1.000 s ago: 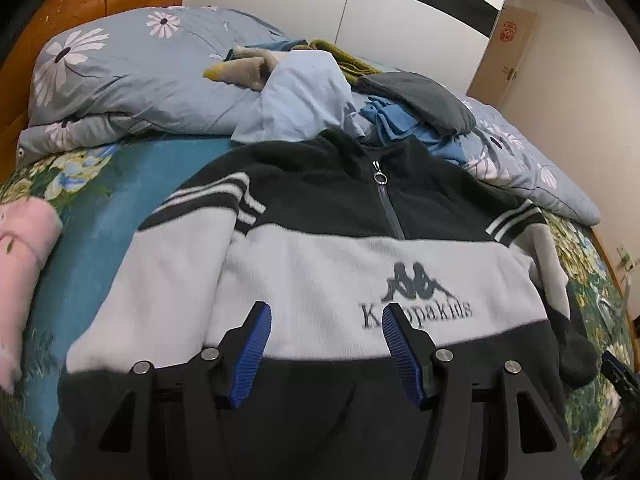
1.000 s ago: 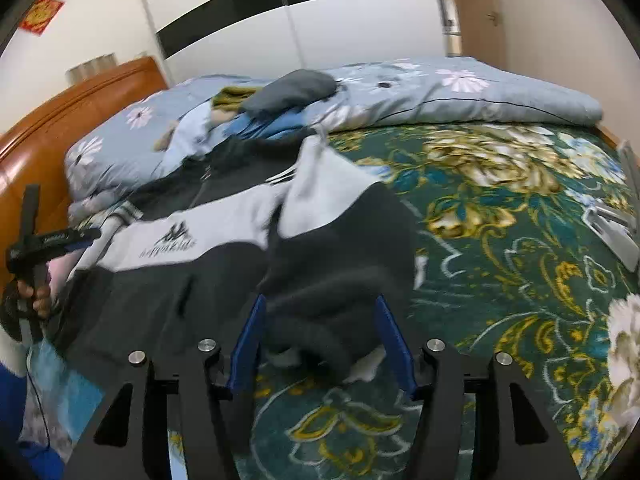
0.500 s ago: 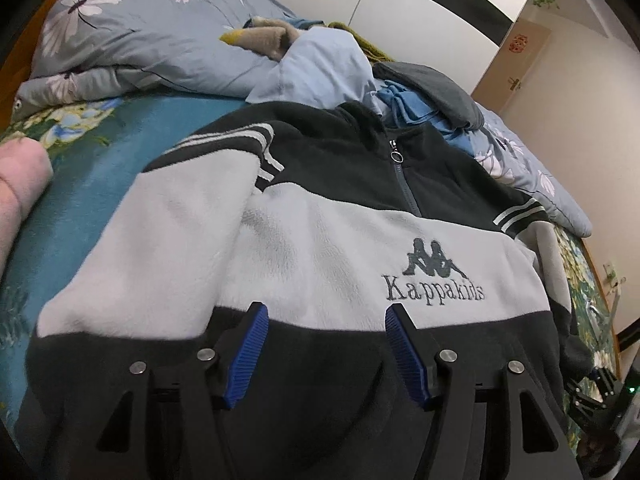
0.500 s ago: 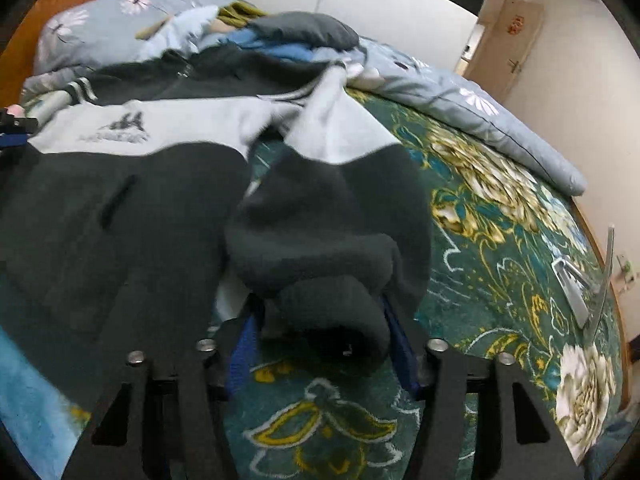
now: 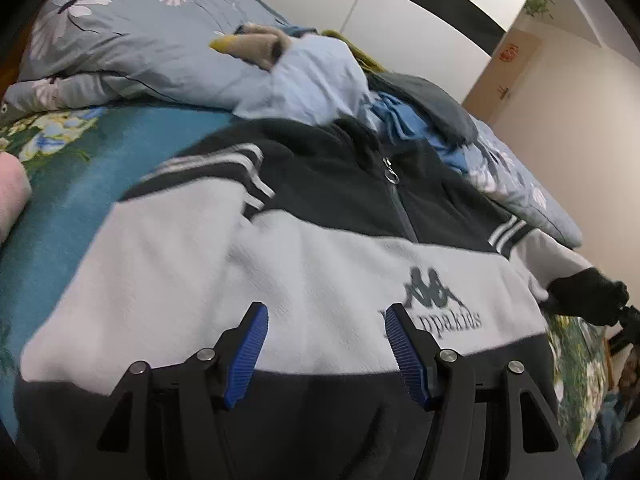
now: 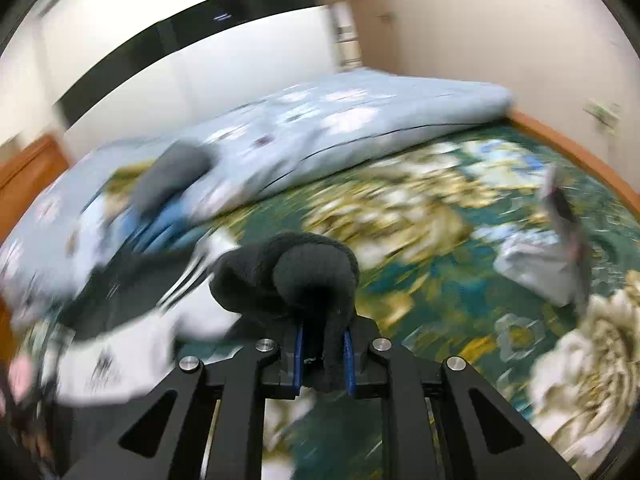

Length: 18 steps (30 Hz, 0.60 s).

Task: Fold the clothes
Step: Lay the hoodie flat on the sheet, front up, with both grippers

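A black and pale grey fleece sweatshirt lies face up, spread across the bed, its collar towards the duvet heaped along the bed's far edge and its dark hem at the near edge. A short zip runs down from the collar, and a dark printed logo sits on the pale chest band.

The left gripper hangs over the lower front of the sweatshirt with its jaws wide apart; nothing sits between the blue pads, and whether they touch the fleece cannot be told.

The right gripper has its jaws drawn nearly together on the dark cuff of the sweatshirt's sleeve. The cuff bunches up above the jaws, and the sleeve trails away to the left towards the striped shoulder. This view is heavily smeared by motion, so finer detail of the grip is lost. In the left wrist view the same cuff shows at the right, held off the garment's side.

A grey-blue flowered duvet lies bunched along the far edge of the bed, with a heap of other clothes on it: a pale blue piece, a brighter blue one and a dark grey one. A pink item shows at the left edge of the bed. The cover of the bed is green with large pale flowers.
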### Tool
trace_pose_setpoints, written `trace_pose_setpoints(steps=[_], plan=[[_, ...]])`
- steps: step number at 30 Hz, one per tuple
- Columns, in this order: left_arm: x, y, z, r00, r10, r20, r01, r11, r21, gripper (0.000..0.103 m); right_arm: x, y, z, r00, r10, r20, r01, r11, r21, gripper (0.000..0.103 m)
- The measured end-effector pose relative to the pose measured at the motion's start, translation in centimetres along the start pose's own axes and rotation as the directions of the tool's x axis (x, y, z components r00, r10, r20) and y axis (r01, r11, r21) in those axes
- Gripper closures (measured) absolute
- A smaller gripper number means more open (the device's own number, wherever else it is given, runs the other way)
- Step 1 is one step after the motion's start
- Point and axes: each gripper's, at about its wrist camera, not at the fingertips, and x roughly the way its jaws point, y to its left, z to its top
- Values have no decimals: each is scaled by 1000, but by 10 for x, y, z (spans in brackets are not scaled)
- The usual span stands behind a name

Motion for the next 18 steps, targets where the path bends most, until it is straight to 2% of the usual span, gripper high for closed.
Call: trace_pose_setpoints(steps=[4, 7, 10, 14, 16, 17, 18], plan=[[-5, 11, 6, 999, 49, 12, -48, 998, -28, 38, 39, -44, 34, 997, -75, -33, 79, 986, 147, 87], [-14, 21, 8, 997, 79, 26, -77, 995, -57, 38, 67, -59, 41, 990, -111, -89, 127, 974, 190, 87], [-26, 27, 7, 994, 101, 50, -98, 993, -72, 38, 93, -55, 32, 970, -170, -172, 197, 969, 152, 87], [-43, 43, 2, 989, 129, 71, -121, 987, -107, 38, 97, -41, 25, 959, -233, -162, 247, 966, 73, 83], [-49, 51, -2, 989, 136, 63, -128, 985, -117, 38, 86, -36, 24, 961, -234, -147, 244, 968, 56, 74], [-53, 54, -4, 989, 139, 60, -131, 985, -116, 38, 80, -33, 25, 961, -241, -134, 250, 967, 50, 64], [-57, 57, -6, 988, 144, 60, -137, 984, -113, 38, 73, -30, 26, 961, -250, -117, 257, 966, 42, 58]])
